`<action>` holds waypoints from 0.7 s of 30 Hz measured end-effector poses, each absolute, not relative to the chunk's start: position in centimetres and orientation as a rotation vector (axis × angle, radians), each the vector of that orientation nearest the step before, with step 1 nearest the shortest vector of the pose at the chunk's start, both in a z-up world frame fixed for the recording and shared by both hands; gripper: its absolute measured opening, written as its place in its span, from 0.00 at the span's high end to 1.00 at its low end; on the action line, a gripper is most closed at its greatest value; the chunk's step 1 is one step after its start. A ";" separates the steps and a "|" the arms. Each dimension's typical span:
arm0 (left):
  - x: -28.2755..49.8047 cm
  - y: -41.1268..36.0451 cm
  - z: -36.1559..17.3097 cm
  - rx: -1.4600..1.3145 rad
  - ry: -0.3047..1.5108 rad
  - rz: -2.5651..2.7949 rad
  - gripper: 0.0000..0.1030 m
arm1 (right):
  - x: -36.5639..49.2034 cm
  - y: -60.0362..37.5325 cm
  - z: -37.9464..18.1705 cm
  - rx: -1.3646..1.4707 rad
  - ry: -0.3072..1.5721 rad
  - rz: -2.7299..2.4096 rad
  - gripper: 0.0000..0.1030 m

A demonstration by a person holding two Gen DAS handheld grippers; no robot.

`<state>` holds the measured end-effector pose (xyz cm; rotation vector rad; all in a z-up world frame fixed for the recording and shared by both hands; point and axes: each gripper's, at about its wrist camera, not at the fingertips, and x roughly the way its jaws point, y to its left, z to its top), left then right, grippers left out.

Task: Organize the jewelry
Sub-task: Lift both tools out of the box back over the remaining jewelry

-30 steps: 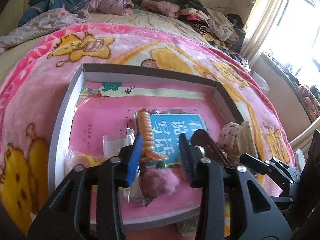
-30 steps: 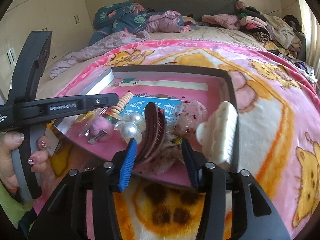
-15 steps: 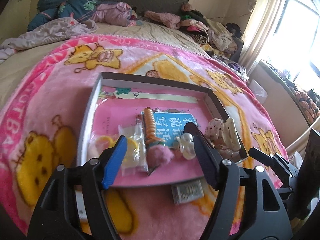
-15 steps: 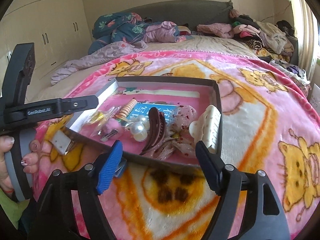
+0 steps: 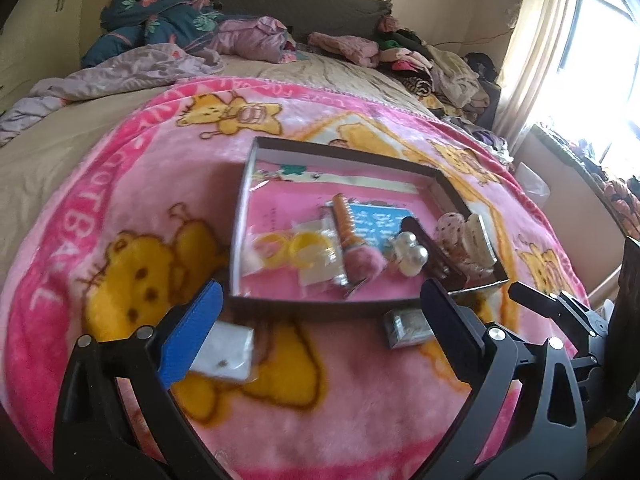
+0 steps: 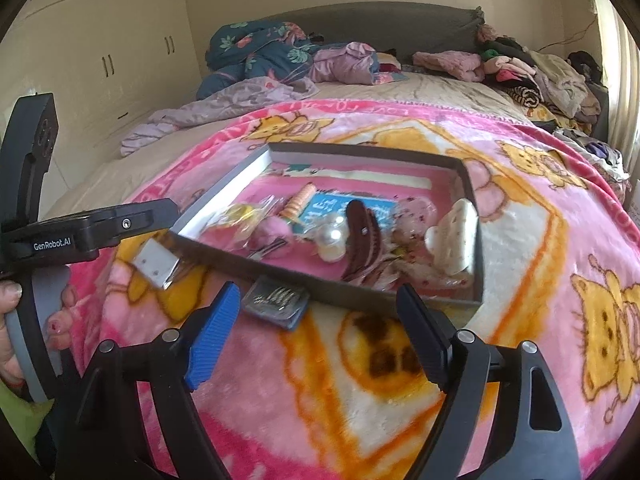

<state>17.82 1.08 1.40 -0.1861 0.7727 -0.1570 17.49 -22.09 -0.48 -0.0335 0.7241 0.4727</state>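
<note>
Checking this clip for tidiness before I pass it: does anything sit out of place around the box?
Yes. Two small packets lie on the blanket outside the box: a white card by its near left corner, and a blue packet of pins against its near wall. Everything else sits inside the box.
</note>
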 end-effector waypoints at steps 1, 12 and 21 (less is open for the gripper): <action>17.6 1.3 1.4 -0.187 0.772 -0.152 0.12 | 17.3 -21.8 -0.6 -0.038 0.727 0.478 0.24; 15.5 4.6 -0.6 -0.180 0.796 -0.072 0.11 | 16.4 -19.6 -2.2 -0.063 0.769 0.504 0.24; 14.9 6.5 -3.1 -0.191 0.847 -0.054 0.11 | 17.1 -18.2 -4.0 -0.074 0.805 0.501 0.24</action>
